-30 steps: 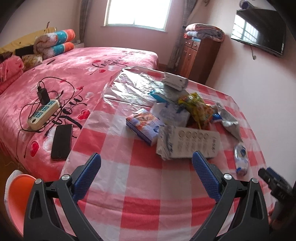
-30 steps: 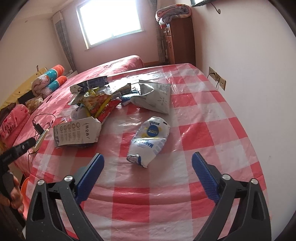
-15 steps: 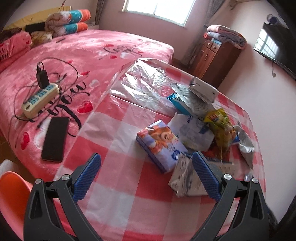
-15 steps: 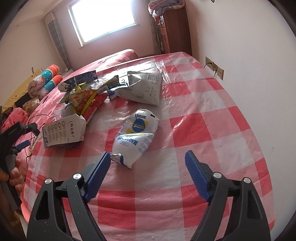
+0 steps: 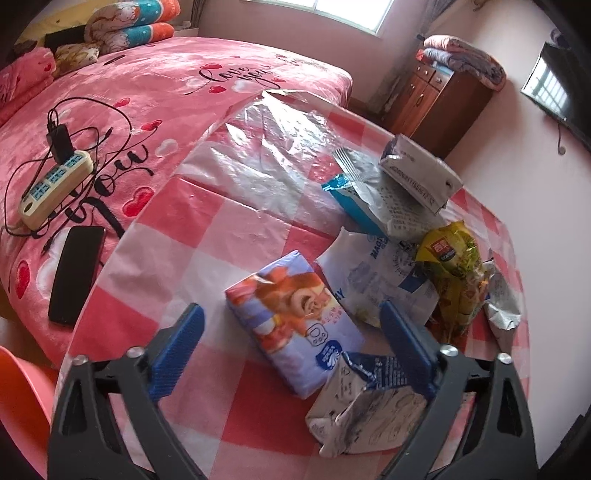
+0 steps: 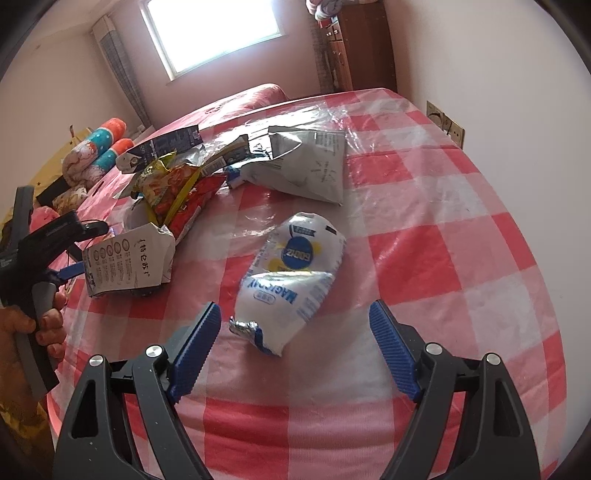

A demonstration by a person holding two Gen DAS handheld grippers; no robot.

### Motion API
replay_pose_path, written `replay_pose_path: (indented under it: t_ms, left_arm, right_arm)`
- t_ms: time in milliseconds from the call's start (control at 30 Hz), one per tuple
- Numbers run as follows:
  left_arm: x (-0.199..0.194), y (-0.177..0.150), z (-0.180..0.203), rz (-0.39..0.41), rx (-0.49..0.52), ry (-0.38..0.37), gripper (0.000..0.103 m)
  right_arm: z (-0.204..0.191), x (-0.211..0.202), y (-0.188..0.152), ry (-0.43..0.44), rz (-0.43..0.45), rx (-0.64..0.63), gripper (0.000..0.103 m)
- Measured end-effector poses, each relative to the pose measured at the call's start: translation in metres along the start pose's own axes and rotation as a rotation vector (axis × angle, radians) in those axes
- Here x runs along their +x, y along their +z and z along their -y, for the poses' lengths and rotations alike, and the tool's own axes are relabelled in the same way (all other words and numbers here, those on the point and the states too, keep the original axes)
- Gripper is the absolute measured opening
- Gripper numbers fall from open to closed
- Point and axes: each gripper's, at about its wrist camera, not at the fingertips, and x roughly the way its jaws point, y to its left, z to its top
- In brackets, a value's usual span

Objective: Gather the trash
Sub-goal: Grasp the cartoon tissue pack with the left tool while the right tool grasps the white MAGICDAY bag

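Plainly, both the left gripper [image 5: 290,341] astride the cartoon tissue pack [image 5: 293,334], its jaws just narrowing, and the right gripper [image 6: 295,349] astride the white snack bag [image 6: 293,278] gape unclamped, so slick film may squirt free.

Sunlit window [image 6: 214,33], pink bed [image 5: 155,96]

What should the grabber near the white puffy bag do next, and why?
Probably ease the right gripper down and forward around the white snack bag, then close. The bag lies alone on the checked tablecloth, just ahead of the open jaws and untouched, so it looks easiest to collect.
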Motion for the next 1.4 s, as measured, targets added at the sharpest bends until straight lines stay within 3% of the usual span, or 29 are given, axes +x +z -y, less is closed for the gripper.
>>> replay_pose_path:
  t_ms: [100,233,500,700,833,1000,1233,1300,1333,1400]
  left_arm:
    - [0.009,-0.001,0.003,-0.038,-0.01,0.02,0.075]
    - [0.008,-0.002,0.006,-0.019,0.002,0.041,0.071]
    - [0.003,-0.008,-0.002,-0.015,-0.004,0.015,0.063]
    - [-0.006,-0.016,-0.012,-0.044,0.063,-0.009,0.063]
    - [-0.015,-0.025,-0.019,-0.066,0.111,-0.031,0.064]
    - [-0.021,-0.033,-0.016,-0.032,0.163,0.025,0.075]
    - [-0.015,-0.034,-0.017,0.013,0.11,0.045,0.076]
    - [-0.015,-0.035,-0.018,0.033,0.105,0.051,0.075]
    - [-0.015,-0.035,-0.018,0.036,0.102,0.047,0.071]
    - [-0.016,-0.037,-0.017,0.047,0.105,0.022,0.061]
  right_arm:
    - [0.0,0.006,0.002,-0.005,-0.007,-0.005,0.082]
    - [-0.002,0.011,0.005,-0.012,-0.005,-0.024,0.082]
    - [-0.004,0.019,0.013,-0.036,-0.002,-0.059,0.083]
    - [0.0,0.021,0.015,-0.054,-0.011,-0.102,0.083]
    - [0.007,0.02,0.016,-0.092,-0.017,-0.087,0.089]
    - [0.006,0.023,0.021,-0.086,-0.026,-0.074,0.089]
    - [-0.003,0.029,0.021,-0.118,-0.007,-0.104,0.089]
    - [-0.003,0.03,0.022,-0.131,0.003,-0.104,0.083]
    - [-0.003,0.03,0.022,-0.144,0.009,-0.111,0.077]
    - [-0.002,0.03,0.023,-0.138,0.015,-0.111,0.076]
